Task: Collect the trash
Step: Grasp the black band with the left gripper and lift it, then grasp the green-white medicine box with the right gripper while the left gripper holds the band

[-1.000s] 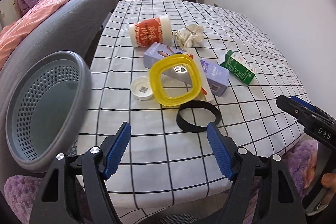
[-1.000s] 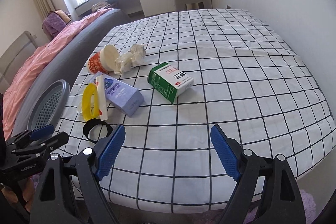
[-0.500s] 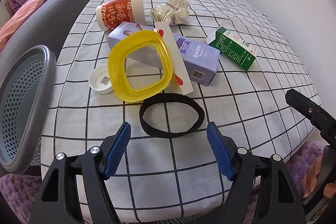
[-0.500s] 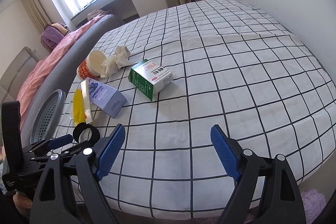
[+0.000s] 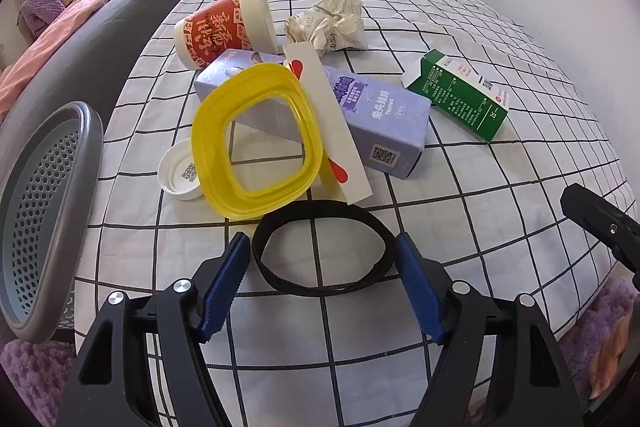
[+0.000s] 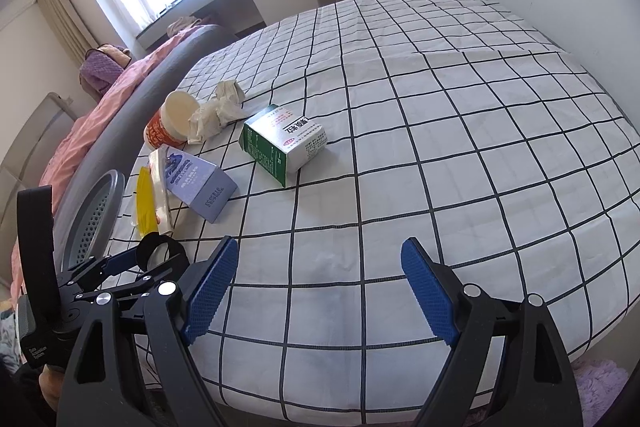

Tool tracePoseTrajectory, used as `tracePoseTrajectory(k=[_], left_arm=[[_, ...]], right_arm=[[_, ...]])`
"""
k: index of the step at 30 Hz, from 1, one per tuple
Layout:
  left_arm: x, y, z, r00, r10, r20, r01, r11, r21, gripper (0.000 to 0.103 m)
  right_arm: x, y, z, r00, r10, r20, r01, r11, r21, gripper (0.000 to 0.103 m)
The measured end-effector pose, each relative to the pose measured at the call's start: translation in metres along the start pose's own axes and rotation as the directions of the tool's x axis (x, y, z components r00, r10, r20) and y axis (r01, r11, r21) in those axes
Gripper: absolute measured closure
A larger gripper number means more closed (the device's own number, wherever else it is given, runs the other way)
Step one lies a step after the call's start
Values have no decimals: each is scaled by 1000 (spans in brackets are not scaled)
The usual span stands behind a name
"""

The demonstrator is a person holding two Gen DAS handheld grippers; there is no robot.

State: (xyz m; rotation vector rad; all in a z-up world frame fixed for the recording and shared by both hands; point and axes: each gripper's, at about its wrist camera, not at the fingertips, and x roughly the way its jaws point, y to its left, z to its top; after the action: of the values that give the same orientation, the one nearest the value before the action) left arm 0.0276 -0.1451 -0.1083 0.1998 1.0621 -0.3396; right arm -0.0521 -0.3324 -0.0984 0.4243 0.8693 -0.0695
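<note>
Grey plastic met us first at the left edge of the left wrist view: a perforated basket [image 5: 48,215] tilted beside the checked tablecloth [image 5: 460,227]. Next to it we saw a white cap [image 5: 178,175] touching a yellow square ring [image 5: 256,139], which leaned on a purple carton [image 5: 376,115] under a white paper strip [image 5: 332,131]. Behind them lay a red paper cup [image 5: 224,27] on its side and a crumpled paper wad [image 5: 328,25]. Further right sat a green carton [image 5: 464,95], apart from the rest. Nearest us, a black band [image 5: 320,251] lay flat on the cloth, and our left gripper [image 5: 322,255] straddled it with jaws fairly wide and closing, the pads just beside the band; we could not tell whether they touched it. Over bare cloth to the right, our right gripper [image 6: 320,267] had its jaws spread wide with nothing between them.
</note>
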Motion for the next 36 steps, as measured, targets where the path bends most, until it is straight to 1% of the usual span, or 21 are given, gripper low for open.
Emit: tracePoseTrajectory(k=[2,3,4,5,7,13,20,28,32,36], left_arm=[[-1,0,0,1000,5,5,-5,1000,6,47],[-2,0,0,1000,-3,5,3,1000,6,50],[-3,1,-1,1000,-12,4,12,1000,4,56],[-5,2,-2,1000,-20,1,20,1000,3,60],[-8,2,-4,999,-33,-3,33,999,3,63],[-30,9,-11,999,-34,37,33,999,9,63],[-59,28,-8,994,-6,107,9,999,-32,63],[-83,49,8,982,30,185,-15,996,-83,63],[-83,60,11,981,49,188,-28,993,-112,63],[-79,69,12,981,64,181,-39,990,-139,63]], right_arm=[[1,-1,0,1000,0,-1,0,1000,3,21],[1,-1,0,1000,0,-3,0,1000,4,21],[1,-1,0,1000,0,-4,0,1000,4,21],[2,0,0,1000,-1,-5,1,1000,4,21],[2,0,0,1000,-2,-5,2,1000,3,21],[2,2,0,1000,-7,-8,7,1000,-2,21],[6,9,8,1000,18,-24,-19,999,-28,21],[27,24,43,999,13,-50,-20,988,-154,21],[49,27,63,997,-5,-80,-12,978,-209,21],[69,32,73,993,-20,-114,-10,967,-255,21]])
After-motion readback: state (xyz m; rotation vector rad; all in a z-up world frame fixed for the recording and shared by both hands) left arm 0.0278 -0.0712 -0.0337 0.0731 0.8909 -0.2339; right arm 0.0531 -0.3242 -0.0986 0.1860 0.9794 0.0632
